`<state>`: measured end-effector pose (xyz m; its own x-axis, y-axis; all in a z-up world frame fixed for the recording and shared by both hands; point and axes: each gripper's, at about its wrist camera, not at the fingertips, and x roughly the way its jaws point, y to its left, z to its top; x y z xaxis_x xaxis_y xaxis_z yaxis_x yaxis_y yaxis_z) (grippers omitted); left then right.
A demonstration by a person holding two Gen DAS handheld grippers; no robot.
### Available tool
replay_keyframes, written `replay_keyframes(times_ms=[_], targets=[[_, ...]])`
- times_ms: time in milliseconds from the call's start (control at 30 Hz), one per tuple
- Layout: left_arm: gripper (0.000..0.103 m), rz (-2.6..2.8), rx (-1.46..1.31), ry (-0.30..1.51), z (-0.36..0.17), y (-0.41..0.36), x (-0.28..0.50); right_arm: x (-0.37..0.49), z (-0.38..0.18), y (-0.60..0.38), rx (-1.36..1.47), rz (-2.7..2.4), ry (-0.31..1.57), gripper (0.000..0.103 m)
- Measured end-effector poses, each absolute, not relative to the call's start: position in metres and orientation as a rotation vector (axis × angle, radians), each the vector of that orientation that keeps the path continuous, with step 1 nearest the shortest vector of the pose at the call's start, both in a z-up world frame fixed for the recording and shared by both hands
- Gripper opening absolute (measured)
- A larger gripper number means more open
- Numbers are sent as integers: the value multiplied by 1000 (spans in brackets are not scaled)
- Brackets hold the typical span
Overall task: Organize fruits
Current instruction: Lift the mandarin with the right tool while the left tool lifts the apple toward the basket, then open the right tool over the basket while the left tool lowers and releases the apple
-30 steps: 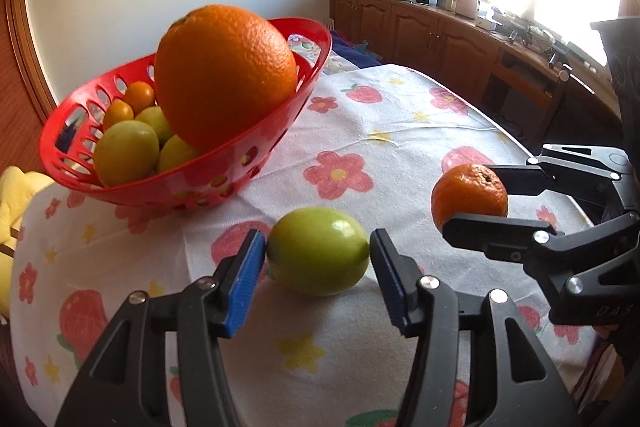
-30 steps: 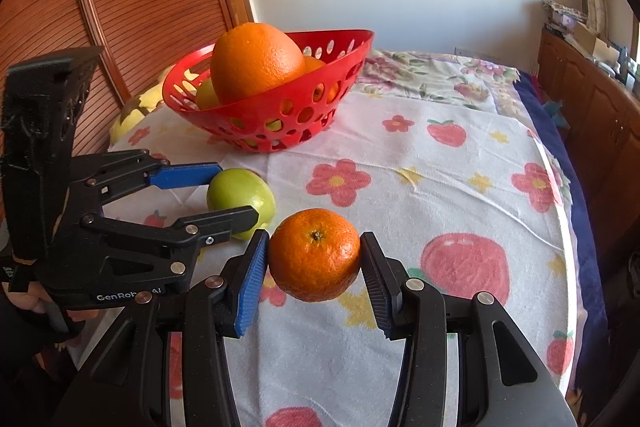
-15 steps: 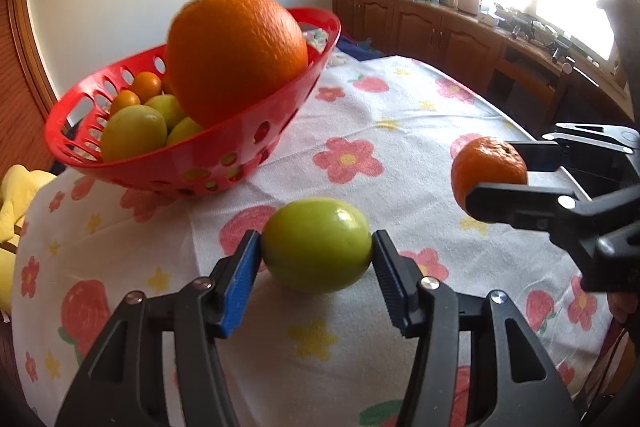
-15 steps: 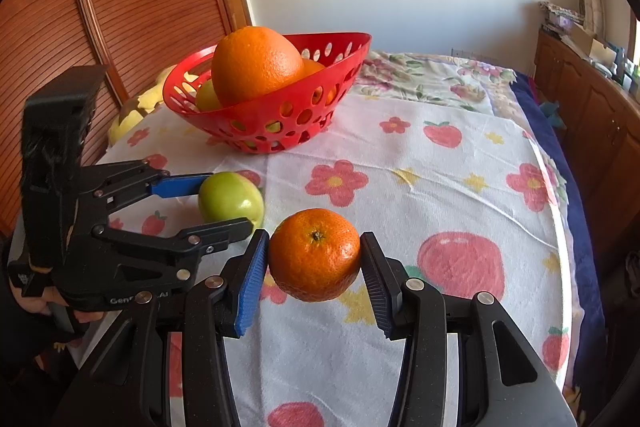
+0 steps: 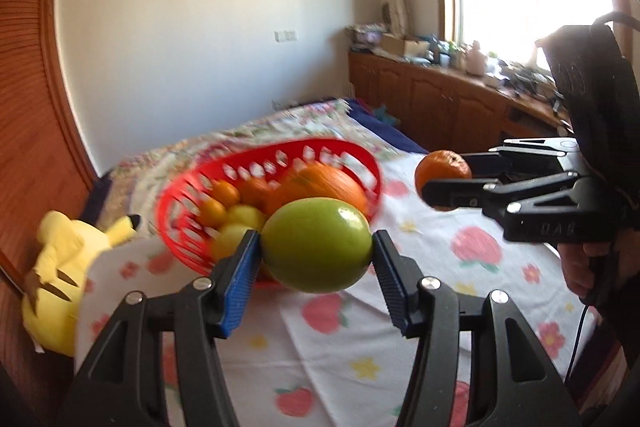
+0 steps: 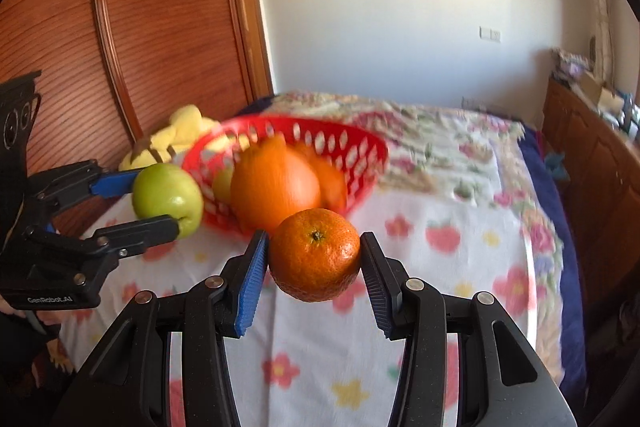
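My left gripper [image 5: 316, 259] is shut on a green apple [image 5: 317, 250], held in the air just in front of the red basket [image 5: 176, 203]. The same apple [image 6: 167, 198] and left gripper [image 6: 156, 203] show at the left of the right wrist view. My right gripper [image 6: 314, 259] is shut on a small mandarin [image 6: 315, 254], lifted above the flowered cloth and short of the basket [image 6: 368, 147]. In the left wrist view that mandarin [image 5: 442, 169] hangs to the right of the basket. A big orange [image 6: 276, 193], small oranges and yellow-green fruits lie in the basket.
A flowered white cloth [image 5: 440, 267] covers the table. A yellow plush toy [image 5: 68, 259] lies left of the basket against the wooden panel [image 6: 140, 27]. Wooden cabinets [image 5: 440, 99] with clutter run under the window at the right. A person's hand [image 5: 588, 267] grips the right tool.
The left gripper closed on the green apple and lifted it off the cloth. Both grippers rose with their fruit, and the basket now appears lower in both views.
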<state>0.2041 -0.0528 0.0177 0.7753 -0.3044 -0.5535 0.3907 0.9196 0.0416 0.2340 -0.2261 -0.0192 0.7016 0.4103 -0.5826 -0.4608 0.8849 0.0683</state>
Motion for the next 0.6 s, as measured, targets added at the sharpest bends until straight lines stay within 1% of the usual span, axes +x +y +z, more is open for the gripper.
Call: replay_keyframes(times_ms=[167, 367, 600], targets=[[56, -313, 139, 561, 20, -27, 235, 267, -5, -213, -54, 517, 609, 47], [56, -243, 136, 592, 3, -4, 278, 310, -10, -202, -58, 504, 622, 47], [56, -232, 97, 614, -12, -1, 312, 356, -17, -195, -56, 511, 652, 47]])
